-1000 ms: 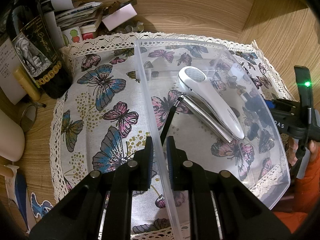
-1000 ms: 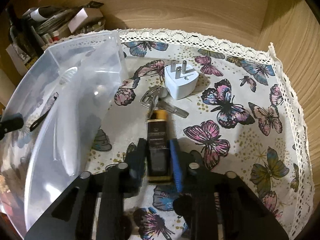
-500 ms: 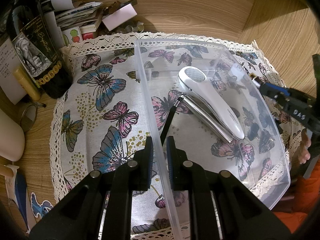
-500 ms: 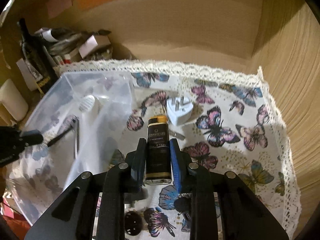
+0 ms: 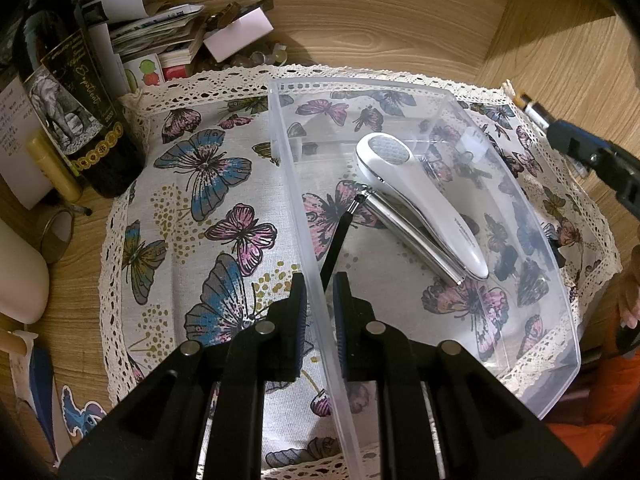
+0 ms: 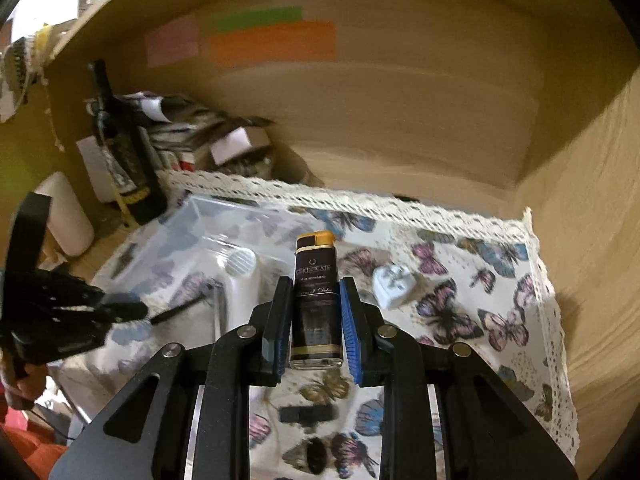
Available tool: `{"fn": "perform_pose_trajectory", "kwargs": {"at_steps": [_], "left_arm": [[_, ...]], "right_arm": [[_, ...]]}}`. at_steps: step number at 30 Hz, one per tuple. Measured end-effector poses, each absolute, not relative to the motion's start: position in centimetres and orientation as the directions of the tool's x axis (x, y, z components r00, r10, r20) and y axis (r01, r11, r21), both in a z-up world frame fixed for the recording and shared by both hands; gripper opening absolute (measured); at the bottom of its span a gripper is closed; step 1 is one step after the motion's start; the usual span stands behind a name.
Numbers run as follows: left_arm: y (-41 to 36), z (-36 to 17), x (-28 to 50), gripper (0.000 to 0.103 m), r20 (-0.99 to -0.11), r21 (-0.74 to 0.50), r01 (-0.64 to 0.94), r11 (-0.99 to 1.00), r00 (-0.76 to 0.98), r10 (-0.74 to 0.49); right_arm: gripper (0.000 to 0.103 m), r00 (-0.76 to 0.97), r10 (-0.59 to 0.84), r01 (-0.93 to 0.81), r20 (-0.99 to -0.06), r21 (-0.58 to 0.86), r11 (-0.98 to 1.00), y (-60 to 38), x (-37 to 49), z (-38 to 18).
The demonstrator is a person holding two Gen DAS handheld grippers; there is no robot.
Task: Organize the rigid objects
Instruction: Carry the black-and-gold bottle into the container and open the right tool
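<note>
My left gripper (image 5: 320, 300) is shut on the near left wall of a clear plastic box (image 5: 560, 320) standing on the butterfly cloth. A white handheld device (image 5: 420, 196), a chrome bar and a thin black stick (image 5: 340, 236) lie inside the box. My right gripper (image 6: 316, 308) is shut on a black lighter with a gold cap (image 6: 316, 276), held upright in the air above the cloth to the right of the box. The left wrist view shows that gripper (image 5: 592, 156) and the lighter's tip (image 5: 532, 106) at the upper right edge. A white plug adapter (image 6: 392, 284) rests on the cloth.
A dark wine bottle (image 5: 76, 112), a heap of papers and small boxes (image 5: 160, 32) and a white cylinder (image 5: 20, 276) crowd the left corner. Wooden walls close in the back and right. Two small dark objects (image 6: 306, 414) lie on the cloth below the right gripper.
The right gripper has risen off the cloth with the lighter and tilted upward, leaving the keys behind. The left gripper and the box have not moved.
</note>
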State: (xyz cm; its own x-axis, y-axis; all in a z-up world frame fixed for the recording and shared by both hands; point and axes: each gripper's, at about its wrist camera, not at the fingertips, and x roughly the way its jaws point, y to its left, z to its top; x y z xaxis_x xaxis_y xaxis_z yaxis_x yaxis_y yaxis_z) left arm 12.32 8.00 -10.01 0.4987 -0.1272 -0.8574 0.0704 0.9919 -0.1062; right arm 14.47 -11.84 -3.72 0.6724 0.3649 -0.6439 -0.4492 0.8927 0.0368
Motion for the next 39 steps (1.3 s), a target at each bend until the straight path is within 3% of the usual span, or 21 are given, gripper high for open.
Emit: {"fn": "perform_pose_trajectory", "kwargs": {"at_steps": [6,27,39], "left_arm": [[8.0,-10.0,12.3,0.013,-0.857,-0.107,0.070,0.992,0.499,-0.128],[8.0,-10.0,12.4,0.013,-0.857,-0.106,0.070,0.992,0.500,-0.127],[8.0,-10.0,12.4,0.014,-0.856,-0.106,0.071,0.992,0.500,-0.127]], "right_arm": [[0.021,0.642,0.424,-0.516,-0.639,0.048,0.855,-9.5,14.3,-3.7],[0.022,0.449,0.434,-0.640,-0.781,0.058,0.766,-3.9,15.7,-9.2],[0.022,0.484,0.441,-0.602,-0.756,0.077,0.795,-5.5,16.1,-8.1]]}}
